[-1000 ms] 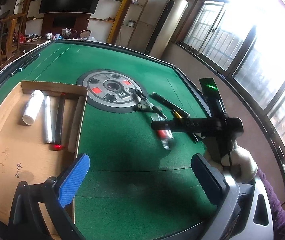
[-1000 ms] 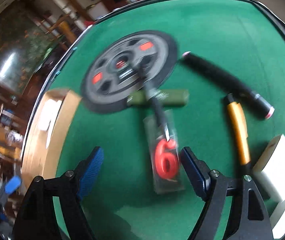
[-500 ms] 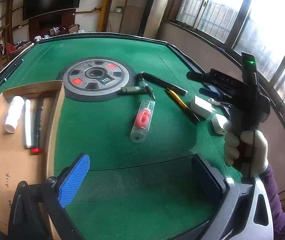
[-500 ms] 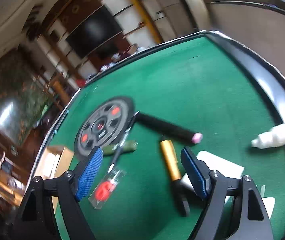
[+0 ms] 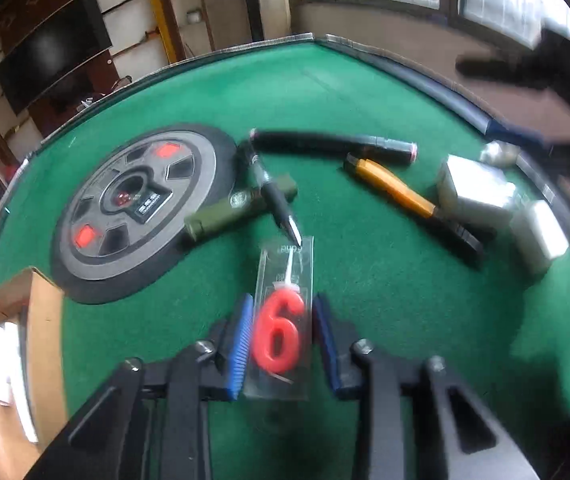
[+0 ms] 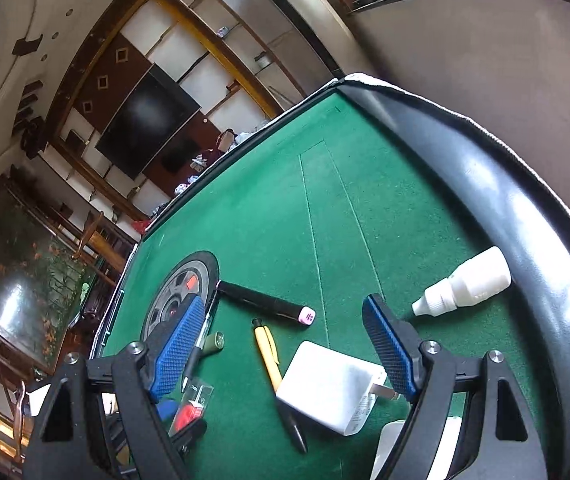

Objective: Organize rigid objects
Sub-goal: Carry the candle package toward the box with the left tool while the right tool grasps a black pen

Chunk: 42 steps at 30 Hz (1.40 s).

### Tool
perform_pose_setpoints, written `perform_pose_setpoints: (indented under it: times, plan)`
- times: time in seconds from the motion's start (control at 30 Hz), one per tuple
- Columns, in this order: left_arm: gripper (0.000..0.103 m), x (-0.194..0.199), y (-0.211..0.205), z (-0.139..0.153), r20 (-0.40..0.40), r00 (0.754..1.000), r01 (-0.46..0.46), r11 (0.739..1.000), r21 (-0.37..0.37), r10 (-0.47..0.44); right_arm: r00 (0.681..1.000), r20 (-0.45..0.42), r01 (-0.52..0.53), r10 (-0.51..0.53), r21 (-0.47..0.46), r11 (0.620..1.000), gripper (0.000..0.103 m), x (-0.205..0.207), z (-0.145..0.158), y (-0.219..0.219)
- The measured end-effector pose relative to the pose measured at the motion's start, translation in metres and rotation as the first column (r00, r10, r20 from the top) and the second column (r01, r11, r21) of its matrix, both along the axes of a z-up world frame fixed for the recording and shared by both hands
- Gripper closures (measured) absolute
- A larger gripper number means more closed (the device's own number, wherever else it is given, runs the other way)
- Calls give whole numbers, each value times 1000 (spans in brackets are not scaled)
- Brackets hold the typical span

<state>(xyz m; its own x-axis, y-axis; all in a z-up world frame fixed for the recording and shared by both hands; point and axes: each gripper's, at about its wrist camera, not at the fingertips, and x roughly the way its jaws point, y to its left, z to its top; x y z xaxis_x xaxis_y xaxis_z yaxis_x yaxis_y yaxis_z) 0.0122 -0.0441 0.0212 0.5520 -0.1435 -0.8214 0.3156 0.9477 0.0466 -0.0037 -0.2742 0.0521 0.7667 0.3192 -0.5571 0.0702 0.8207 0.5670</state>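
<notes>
One packaged "6" candle lies between your left gripper's closing jaws on the near felt, long axis running away from you; right gripper hangs spread, empty.

Green felt table: round dial plate, candle pack, pens, white chargers, cardboard tray.

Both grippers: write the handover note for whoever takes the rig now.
Left gripper: closing around the packaged number-6 candle lying on the green table; grip not confirmed.
Right gripper: open, empty, above the white charger and yellow pen.
Done: some items already in the cardboard box.
Left: candle, green tool, black pen, black marker, yellow pen, chargers, white dropper bottle.
</notes>
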Motion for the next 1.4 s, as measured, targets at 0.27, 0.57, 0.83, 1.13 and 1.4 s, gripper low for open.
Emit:
perform_pose_setpoints:
  times: [0.27,0.57,0.83,1.13,1.4]
  plan:
    - [74,-34,44,5,-45,997,-60,994,-91,56,1000,-17,-10,10,-34,999,22,-3,-5,3]
    - [72,-35,48,-3,-33,994,-110,984,-140,107,999,-29,-22,20,-101,995,22,-3,-7,16]
    - [74,-70,70,26,13,994,-101,962,-253,108,998,-50,-28,23,-113,993,22,1,-12,18]
    - [74,-105,99,57,69,990,-83,917,-390,119,997,-64,-59,48,-183,981,22,-1,-4,38]
    - [74,-112,129,57,71,986,-104,892,-439,150,964,-145,-254,225,-232,939,38,38,7,116]
